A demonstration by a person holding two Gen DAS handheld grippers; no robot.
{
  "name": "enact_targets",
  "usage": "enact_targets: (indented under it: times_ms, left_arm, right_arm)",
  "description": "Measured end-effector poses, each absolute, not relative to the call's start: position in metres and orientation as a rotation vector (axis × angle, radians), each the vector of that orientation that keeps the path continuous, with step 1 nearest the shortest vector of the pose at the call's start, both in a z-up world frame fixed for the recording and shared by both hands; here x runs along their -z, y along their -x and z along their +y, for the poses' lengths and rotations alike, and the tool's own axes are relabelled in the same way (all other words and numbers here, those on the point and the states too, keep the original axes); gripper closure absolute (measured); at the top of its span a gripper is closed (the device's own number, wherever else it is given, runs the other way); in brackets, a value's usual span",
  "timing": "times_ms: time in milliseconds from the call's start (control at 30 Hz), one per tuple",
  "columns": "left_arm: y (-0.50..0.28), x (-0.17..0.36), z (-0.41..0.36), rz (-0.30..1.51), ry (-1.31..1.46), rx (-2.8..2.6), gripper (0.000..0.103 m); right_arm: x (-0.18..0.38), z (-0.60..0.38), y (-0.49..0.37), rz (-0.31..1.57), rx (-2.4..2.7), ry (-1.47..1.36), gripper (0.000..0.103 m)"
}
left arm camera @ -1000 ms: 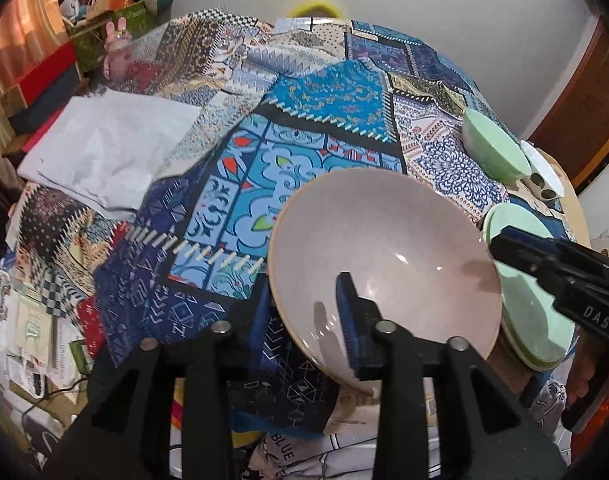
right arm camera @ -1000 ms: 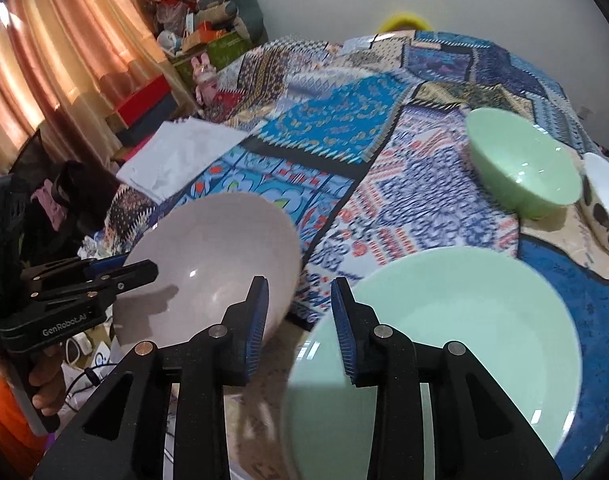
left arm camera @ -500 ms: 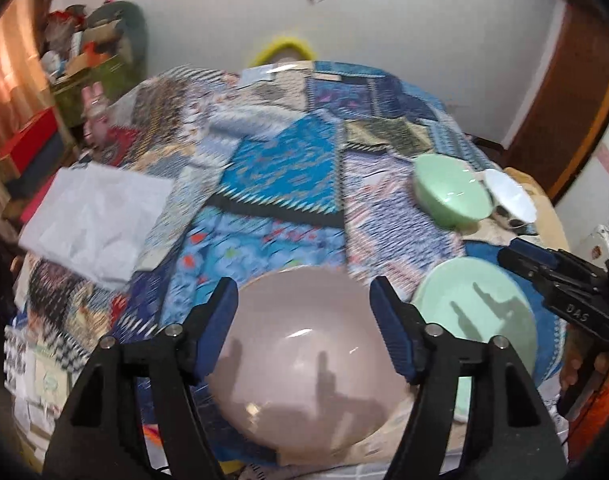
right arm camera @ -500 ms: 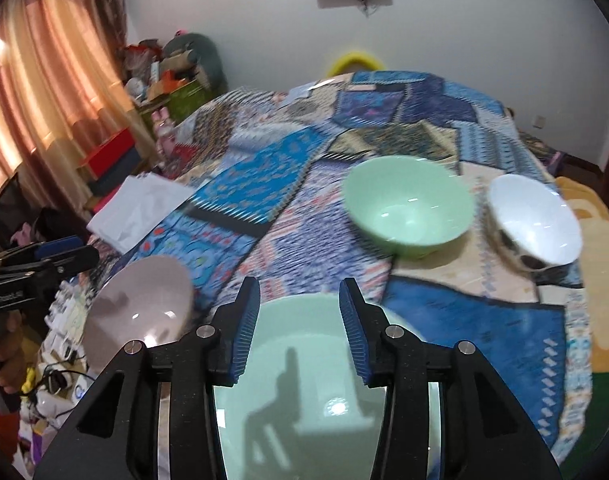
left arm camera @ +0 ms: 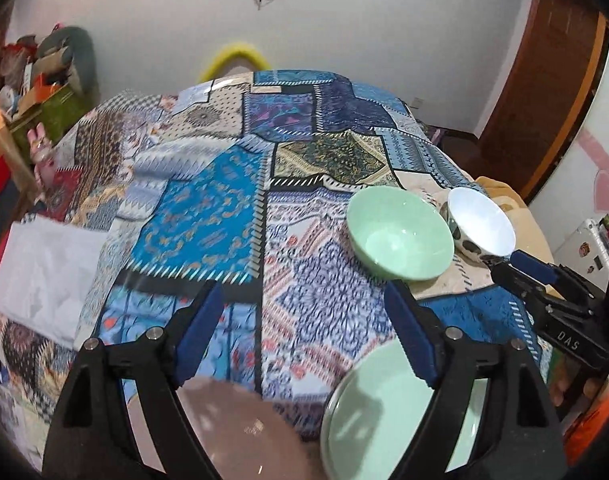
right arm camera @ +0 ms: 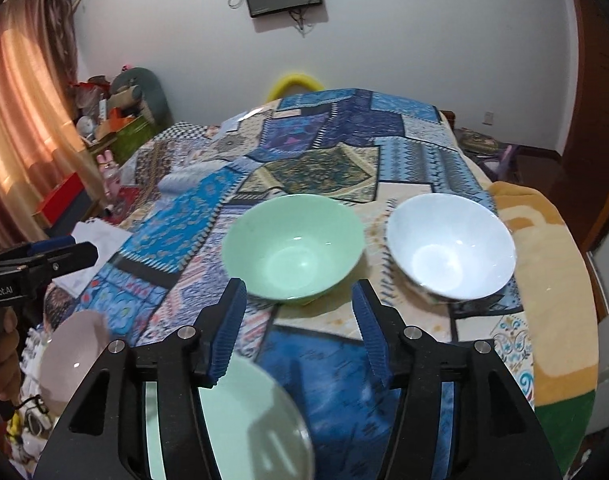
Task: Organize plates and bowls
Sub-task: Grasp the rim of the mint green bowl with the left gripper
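My left gripper (left arm camera: 304, 320) is open wide above the near edge of the patchwork cloth (left arm camera: 232, 216), with nothing between its fingers. Below it sits a pale pink bowl (left arm camera: 232, 420), and a mint green plate (left arm camera: 384, 416) lies to the right. My right gripper (right arm camera: 300, 314) is open too and empty, hovering over the green plate (right arm camera: 244, 420). Just beyond its fingertips stand a green bowl (right arm camera: 292, 248) and a white bowl (right arm camera: 448, 248), both upright and side by side. The pink bowl (right arm camera: 72, 356) rests at the near left, under the left gripper (right arm camera: 80, 252).
A folded white cloth (left arm camera: 44, 272) lies on the table's left side. A hand (right arm camera: 0, 360) holds the left gripper's handle. Boxes and toys (right arm camera: 116, 120) crowd the left wall by the curtain. A yellow chair back (left arm camera: 234, 56) rises behind the far edge.
My left gripper let go of the pink bowl's rim and opened wide. The right gripper opened beside the green plate. Both lifted and pulled back, bringing the two far bowls into view.
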State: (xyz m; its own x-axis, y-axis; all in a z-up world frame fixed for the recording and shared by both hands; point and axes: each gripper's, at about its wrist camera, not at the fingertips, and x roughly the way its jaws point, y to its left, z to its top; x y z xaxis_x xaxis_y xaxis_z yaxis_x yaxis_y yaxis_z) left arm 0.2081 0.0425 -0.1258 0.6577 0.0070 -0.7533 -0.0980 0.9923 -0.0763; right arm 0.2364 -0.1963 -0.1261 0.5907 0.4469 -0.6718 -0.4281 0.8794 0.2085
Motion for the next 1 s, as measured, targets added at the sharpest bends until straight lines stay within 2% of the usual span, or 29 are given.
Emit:
enact_targets:
  times_ms: [633, 700, 900, 1000]
  left_arm:
    - [-0.319, 0.187, 0.016, 0.973, 0.063, 0.003, 0.021]
    - [-0.328, 0.194, 0.015, 0.994, 0.055, -0.002, 0.021]
    - [-0.351, 0.215, 0.013, 1.05, 0.03, -0.01, 0.039]
    - [-0.358, 0.223, 0.012, 1.073, 0.032, -0.006, 0.043]
  right_arm:
    - [0.175, -0.193, -0.302, 0.912, -0.488, -0.084, 0.052]
    - [0.179, -0.189, -0.305, 0.921, -0.491, -0.077, 0.054]
    - [0.186, -0.181, -0.315, 0.94, -0.509, -0.065, 0.06]
    - [0.19, -0.178, -0.318, 0.951, -0.521, -0.061, 0.063]
